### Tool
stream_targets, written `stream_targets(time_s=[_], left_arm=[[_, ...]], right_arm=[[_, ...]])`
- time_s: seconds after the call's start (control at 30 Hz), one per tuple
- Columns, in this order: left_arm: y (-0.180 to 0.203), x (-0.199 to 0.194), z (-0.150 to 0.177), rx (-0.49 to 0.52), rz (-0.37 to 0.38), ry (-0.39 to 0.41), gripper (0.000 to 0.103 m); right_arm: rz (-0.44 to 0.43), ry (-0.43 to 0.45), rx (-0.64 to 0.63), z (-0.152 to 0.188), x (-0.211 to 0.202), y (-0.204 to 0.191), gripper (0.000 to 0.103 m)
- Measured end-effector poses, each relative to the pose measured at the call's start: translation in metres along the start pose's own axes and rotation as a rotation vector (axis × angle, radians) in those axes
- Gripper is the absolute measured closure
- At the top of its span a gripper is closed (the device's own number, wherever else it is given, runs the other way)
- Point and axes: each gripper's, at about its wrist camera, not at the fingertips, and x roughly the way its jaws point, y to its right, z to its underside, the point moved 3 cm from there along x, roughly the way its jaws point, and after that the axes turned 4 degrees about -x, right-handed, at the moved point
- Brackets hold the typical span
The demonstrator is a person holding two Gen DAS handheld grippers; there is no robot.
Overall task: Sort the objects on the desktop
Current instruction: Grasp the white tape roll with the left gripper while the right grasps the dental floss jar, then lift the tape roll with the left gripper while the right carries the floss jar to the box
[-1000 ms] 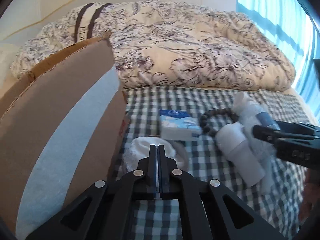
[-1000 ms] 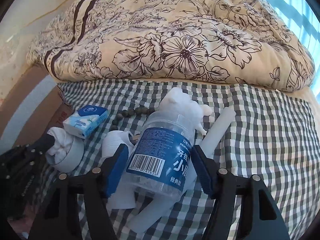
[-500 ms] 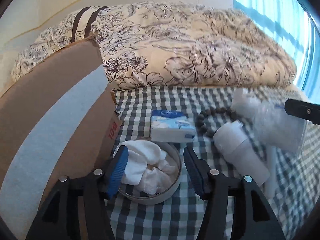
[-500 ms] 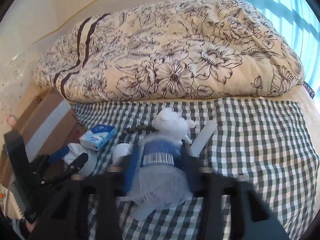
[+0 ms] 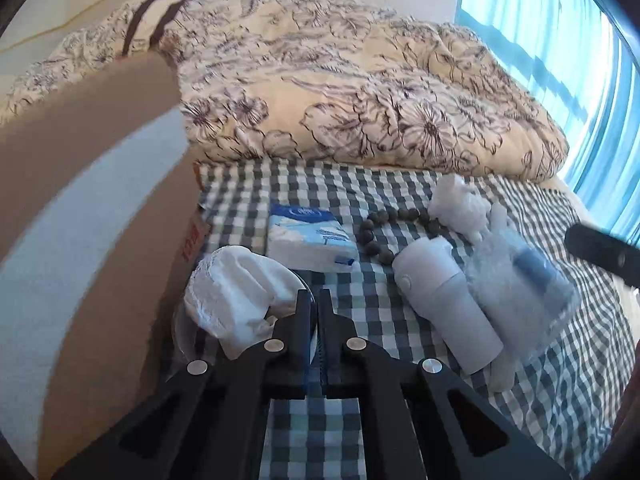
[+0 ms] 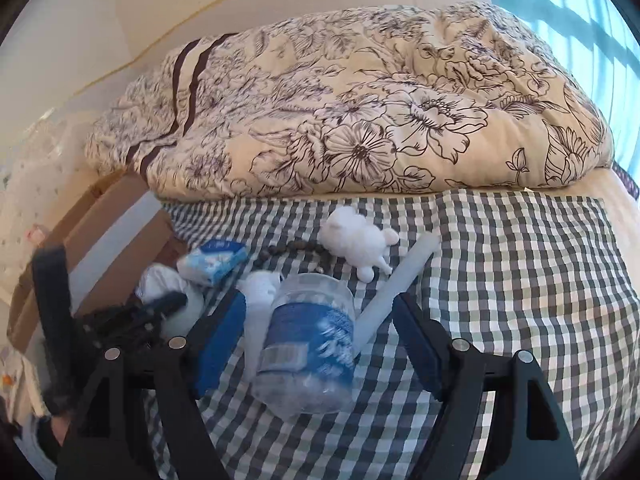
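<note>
I see a bed (image 6: 520, 360) under a checked cloth (image 6: 500, 280). On the cloth lie a tissue pack (image 5: 308, 240), dark beads (image 5: 376, 236), a white plush (image 6: 356, 240), a white tube (image 6: 400, 276) and a clear jar (image 6: 312, 340). A floral duvet (image 6: 360, 112) heaps along the far edge.

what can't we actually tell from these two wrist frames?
- Left gripper: fingers together at the round dish rim; the fingers hide any contact with the white cloth.
- Clear jar: motion-blurred in both views, label unreadable; lies between the open right gripper fingers.
- Cardboard box: contents hidden by its flap, left edge cropped.
</note>
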Motion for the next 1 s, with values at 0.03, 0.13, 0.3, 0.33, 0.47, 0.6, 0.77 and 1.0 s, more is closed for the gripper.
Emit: stream_targets(time_s=[0.03, 0.13, 0.3, 0.33, 0.47, 0.6, 0.77, 1.0], left_arm=[[0.0, -0.004, -0.001, 0.0, -0.01, 0.011, 0.1], [0.0, -0.015, -0.004, -0.001, -0.009, 0.035, 0.101], [0.005, -0.036, -0.009, 0.012, 0.012, 0.063, 0.101], [0.005, -0.04, -0.01, 0.012, 0.012, 0.069, 0.101], [0.008, -0.056, -0.014, 0.005, 0.025, 0.091, 0.101], [0.012, -0.07, -0.019, 0.017, 0.034, 0.112, 0.101], [0.016, -0.083, -0.021, 0.032, 0.037, 0.129, 0.101], [0.018, -0.105, -0.025, 0.028, 0.045, 0.154, 0.101]], right_arm=[[-0.001, -0.017, -0.003, 0.002, 0.003, -0.001, 0.027], [-0.003, -0.067, -0.006, 0.008, 0.016, -0.001, 0.027], [-0.01, -0.121, -0.014, 0.014, 0.032, -0.003, 0.025], [-0.009, -0.131, -0.021, 0.013, 0.036, -0.004, 0.023], [-0.009, -0.171, -0.062, 0.015, 0.049, -0.013, 0.022], [-0.049, -0.195, -0.05, 0.022, 0.057, -0.017, 0.033], [-0.043, -0.181, -0.018, 0.024, 0.048, -0.017, 0.034], [-0.021, -0.126, 0.004, 0.018, 0.011, -0.014, 0.037]])
